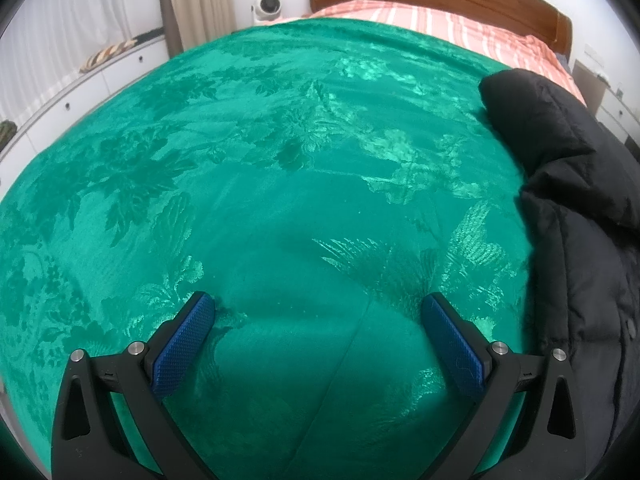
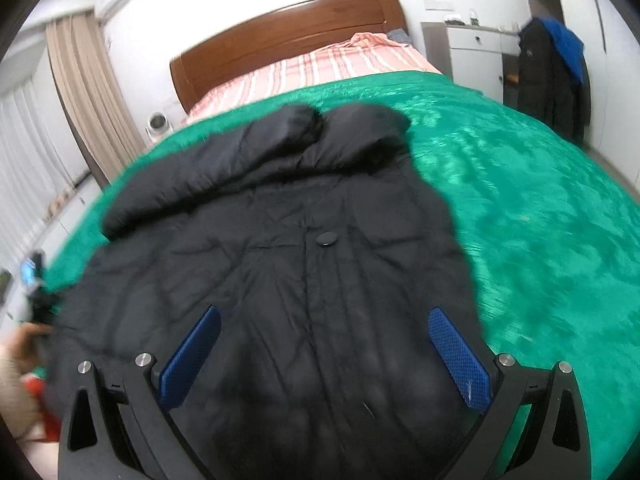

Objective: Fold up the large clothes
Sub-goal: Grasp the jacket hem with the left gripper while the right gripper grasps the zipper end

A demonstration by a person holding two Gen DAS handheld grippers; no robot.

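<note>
Black puffer coat (image 2: 272, 248) lies front-up on the green bedspread (image 2: 540, 208), filling the centre of the right wrist view; hood end in the upper middle of the frame, one snap button (image 2: 326, 238) at centre on the placket. In the left wrist view the coat (image 1: 580, 208) sits only at the right edge. It looks spread out flat, probably so it can be folded; no fold visible yet.

Right tongs (image 2: 324, 354) hang over the coat's lower part, jaws wide apart, gripping nothing. Left tongs (image 1: 318, 344) are also wide apart and empty, over bare bedspread (image 1: 280, 160) beside the coat, likely waiting to reach a side edge. Striped sheet (image 2: 312, 68) and wooden headboard (image 2: 280, 32) sit at the top of the frame.
</note>
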